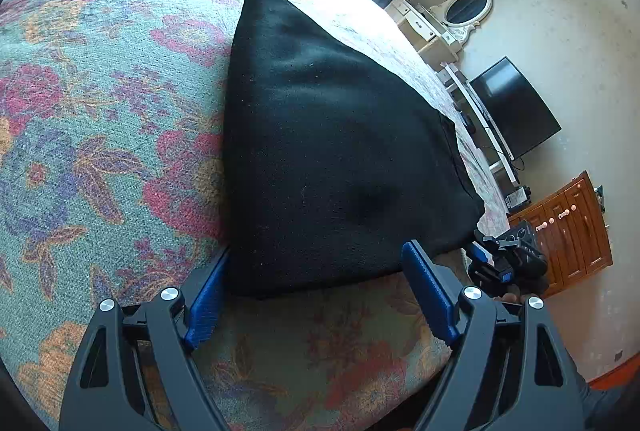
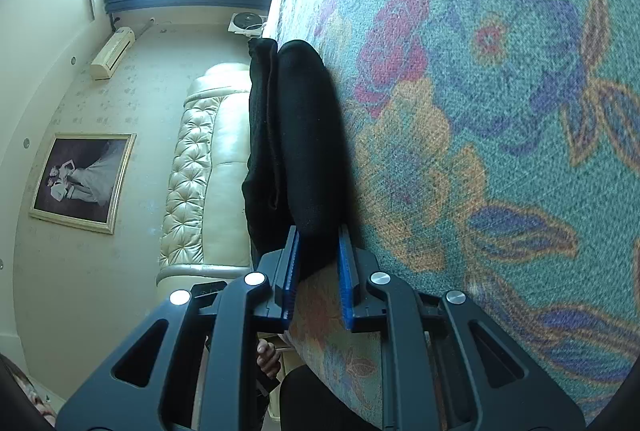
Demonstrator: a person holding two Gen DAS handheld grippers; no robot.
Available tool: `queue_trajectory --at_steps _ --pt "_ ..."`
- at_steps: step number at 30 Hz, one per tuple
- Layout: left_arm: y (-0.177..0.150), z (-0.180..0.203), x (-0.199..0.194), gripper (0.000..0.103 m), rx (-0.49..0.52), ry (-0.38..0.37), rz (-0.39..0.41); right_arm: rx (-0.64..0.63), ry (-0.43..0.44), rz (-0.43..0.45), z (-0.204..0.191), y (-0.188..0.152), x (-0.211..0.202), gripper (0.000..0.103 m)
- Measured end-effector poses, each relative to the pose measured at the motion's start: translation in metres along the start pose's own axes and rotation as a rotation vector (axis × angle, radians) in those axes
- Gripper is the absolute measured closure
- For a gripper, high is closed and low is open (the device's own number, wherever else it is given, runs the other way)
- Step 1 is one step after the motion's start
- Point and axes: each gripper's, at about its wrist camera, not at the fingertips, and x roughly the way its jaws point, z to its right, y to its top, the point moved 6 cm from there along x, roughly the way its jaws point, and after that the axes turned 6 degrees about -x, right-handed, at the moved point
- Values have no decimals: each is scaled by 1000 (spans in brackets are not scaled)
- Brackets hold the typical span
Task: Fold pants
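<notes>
The black pants lie folded in a thick bundle on the floral bedspread. My left gripper is open, its blue pads wide apart around the bundle's near edge. In the right wrist view the pants show edge-on as stacked layers. My right gripper has its blue pads on either side of the near end of the bundle's lower layer, with the cloth filling the gap between them. The right gripper also shows in the left wrist view, at the bundle's right corner.
The bedspread covers the bed, whose near edge is under both grippers. Beyond the bed stand a dresser with a mirror, a television and a wooden cabinet. A cream tufted headboard is at the other side.
</notes>
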Motion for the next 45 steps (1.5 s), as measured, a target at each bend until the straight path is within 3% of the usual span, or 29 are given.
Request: queue_trajectory --at_steps 8,14,21,28,34,40,45 --pt "-1 -1 -4 22 9 47 6 57 44 39 14 7 -25 86" --pt "-3 -5 -7 22 32 131 33 65 38 56 16 7 -30 86" --pt "0 -19 -19 22 -20 143 66 93 26 94 21 6 -46 86" --pt "16 -33 -22 22 -114 137 125 7 -144 94 10 2 -45 81" --pt "19 -18 -27 22 -72 162 173 -161 -309 149 -18 -6 -44 50" --pt "-1 -10 -40 22 5 273 245 -263 -447 175 -20 -26 -44 48" --pt "-11 -9 -49 21 -7 322 261 -310 -522 189 -24 -42 -45 41"
